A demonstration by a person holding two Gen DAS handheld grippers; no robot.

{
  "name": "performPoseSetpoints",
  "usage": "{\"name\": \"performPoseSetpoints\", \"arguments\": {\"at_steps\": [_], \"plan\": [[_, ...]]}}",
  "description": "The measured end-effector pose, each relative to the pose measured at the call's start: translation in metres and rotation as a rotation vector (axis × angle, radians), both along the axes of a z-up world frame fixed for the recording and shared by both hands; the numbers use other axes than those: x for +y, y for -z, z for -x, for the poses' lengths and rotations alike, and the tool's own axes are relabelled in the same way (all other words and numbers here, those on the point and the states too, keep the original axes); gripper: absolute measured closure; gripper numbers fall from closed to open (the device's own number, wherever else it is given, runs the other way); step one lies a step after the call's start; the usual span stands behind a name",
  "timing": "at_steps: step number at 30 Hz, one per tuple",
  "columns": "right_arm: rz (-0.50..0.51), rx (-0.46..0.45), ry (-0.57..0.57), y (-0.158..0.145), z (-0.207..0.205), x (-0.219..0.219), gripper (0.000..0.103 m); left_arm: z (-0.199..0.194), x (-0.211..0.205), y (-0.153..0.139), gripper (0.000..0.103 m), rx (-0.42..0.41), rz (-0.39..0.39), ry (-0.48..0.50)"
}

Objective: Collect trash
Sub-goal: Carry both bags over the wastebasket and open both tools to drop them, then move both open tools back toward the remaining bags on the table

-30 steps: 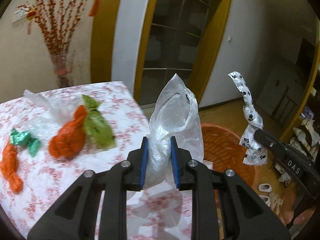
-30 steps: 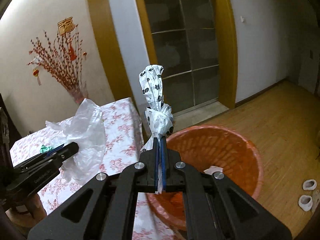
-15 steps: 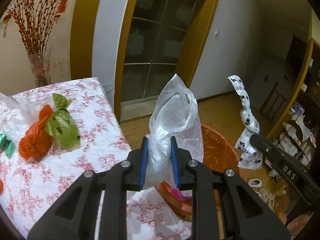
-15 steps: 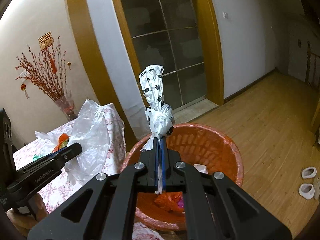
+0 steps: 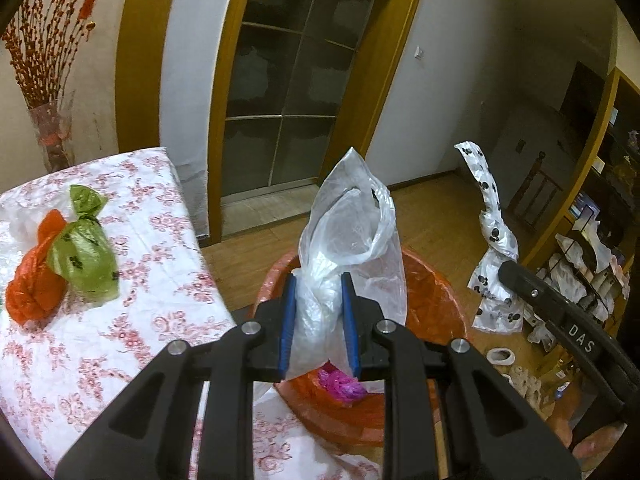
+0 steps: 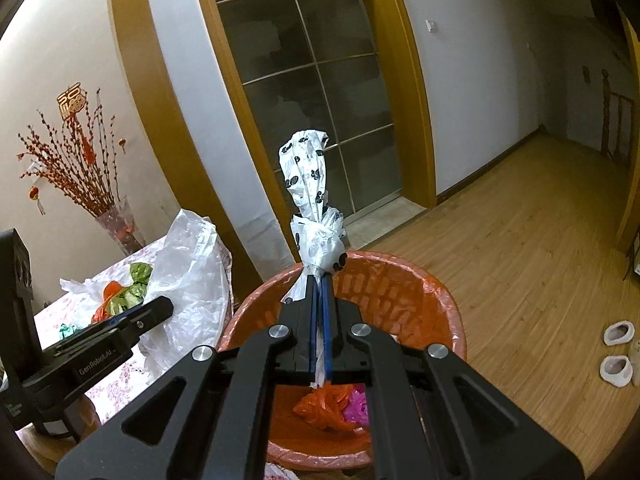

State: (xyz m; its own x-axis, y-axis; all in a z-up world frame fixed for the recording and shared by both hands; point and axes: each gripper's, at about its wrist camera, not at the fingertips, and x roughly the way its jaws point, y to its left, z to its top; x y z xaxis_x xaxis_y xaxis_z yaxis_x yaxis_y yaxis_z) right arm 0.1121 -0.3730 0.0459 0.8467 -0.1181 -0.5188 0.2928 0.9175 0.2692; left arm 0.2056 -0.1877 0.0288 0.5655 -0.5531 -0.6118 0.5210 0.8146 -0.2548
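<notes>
Now, through the left wrist camera, the left gripper [image 5: 318,320] is pinching a clear plastic bag [image 5: 352,236] between its blue pads [image 5: 287,324], its jaws standing only narrowly apart with the bunched film filling the gap. The bag is rising upright from the jaws, its loose mouth sagging open above them. Directly beyond and below the jaws an orange bin [image 5: 432,300] is sitting on the wooden floor, and a pink scrap [image 5: 340,386] is lying inside it, just under the fingertips. To the left of the jaws a flowered tablecloth [image 5: 140,320] is covering a table, and a green bag [image 5: 86,256] is resting there against an orange bag [image 5: 34,280]. Off to the right of the jaws the right gripper [image 5: 516,276] is holding a white spotted bag [image 5: 494,236] beside the bin.

Through the right wrist camera, the right gripper [image 6: 319,292] is clamping the spotted bag [image 6: 310,196] with its jaws pressed fully together, only a thin strip of film running between the pads. The knotted bag is standing straight up from the fingertips. The bin's rim [image 6: 448,292] is curving just beyond and under the jaws, with orange trash [image 6: 324,410] and the pink scrap [image 6: 358,402] lying at the bottom, below the jaws. To the left of the jaws the left gripper [image 6: 160,306] is carrying the clear bag [image 6: 192,264] near the bin's rim, in front of the table.
</notes>
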Motion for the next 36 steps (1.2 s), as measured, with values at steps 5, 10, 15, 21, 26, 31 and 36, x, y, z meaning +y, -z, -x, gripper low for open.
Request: {"name": "performPoseSetpoints", "arguments": {"at_steps": [5, 10, 15, 21, 26, 31, 36], "plan": [[-0.015, -0.002, 0.012, 0.003, 0.001, -0.007, 0.1, -0.001, -0.011, 0.005, 0.08, 0.015, -0.002, 0.016], [-0.033, 0.002, 0.019, 0.007, 0.0, -0.014, 0.1, -0.002, -0.02, 0.012, 0.079, 0.031, -0.005, 0.037], [-0.063, 0.009, 0.025, 0.013, -0.001, -0.022, 0.098, -0.007, -0.027, 0.028, 0.071, 0.058, -0.03, 0.042], [-0.069, 0.027, 0.042, 0.018, -0.003, -0.025, 0.066, -0.013, -0.021, 0.045, 0.058, 0.093, -0.06, 0.018], [-0.047, 0.034, 0.05, 0.017, -0.003, -0.02, 0.057, -0.012, -0.008, 0.045, 0.053, 0.073, -0.09, -0.016], [-0.022, 0.034, 0.051, 0.014, -0.005, -0.014, 0.053, -0.011, 0.017, 0.044, 0.048, 0.034, -0.142, -0.074], [-0.007, 0.043, 0.029, 0.014, -0.008, -0.004, 0.053, -0.017, 0.051, 0.045, 0.048, 0.013, -0.179, -0.13]]}}
